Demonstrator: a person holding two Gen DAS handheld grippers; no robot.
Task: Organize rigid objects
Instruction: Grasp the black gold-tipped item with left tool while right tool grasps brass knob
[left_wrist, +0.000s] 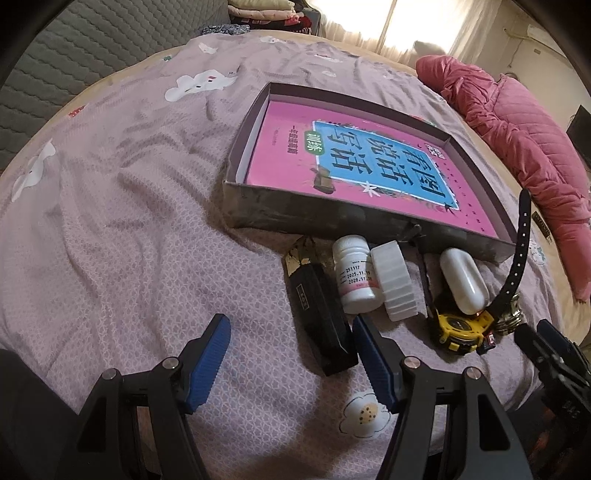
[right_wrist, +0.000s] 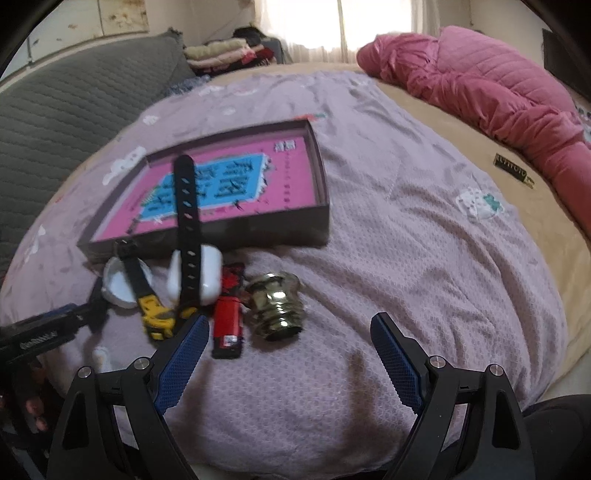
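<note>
Both tongs, left (left_wrist: 291, 358) and right (right_wrist: 288, 354), hang spread and empty over the bed (left_wrist: 129, 221). A bottle (left_wrist: 355, 273), watch (left_wrist: 461, 326), lighter (right_wrist: 229, 325) and other bits lie beside the tray (left_wrist: 332, 218).

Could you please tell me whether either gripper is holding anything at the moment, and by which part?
Nothing is held: the left gripper and the right gripper are both open over the bedspread.

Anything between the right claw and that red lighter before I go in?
Nothing visible blocks it. The right claw is open, and the red lighter lies just ahead by its left finger, flanked by the yellow watch and the brass fitting.
</note>
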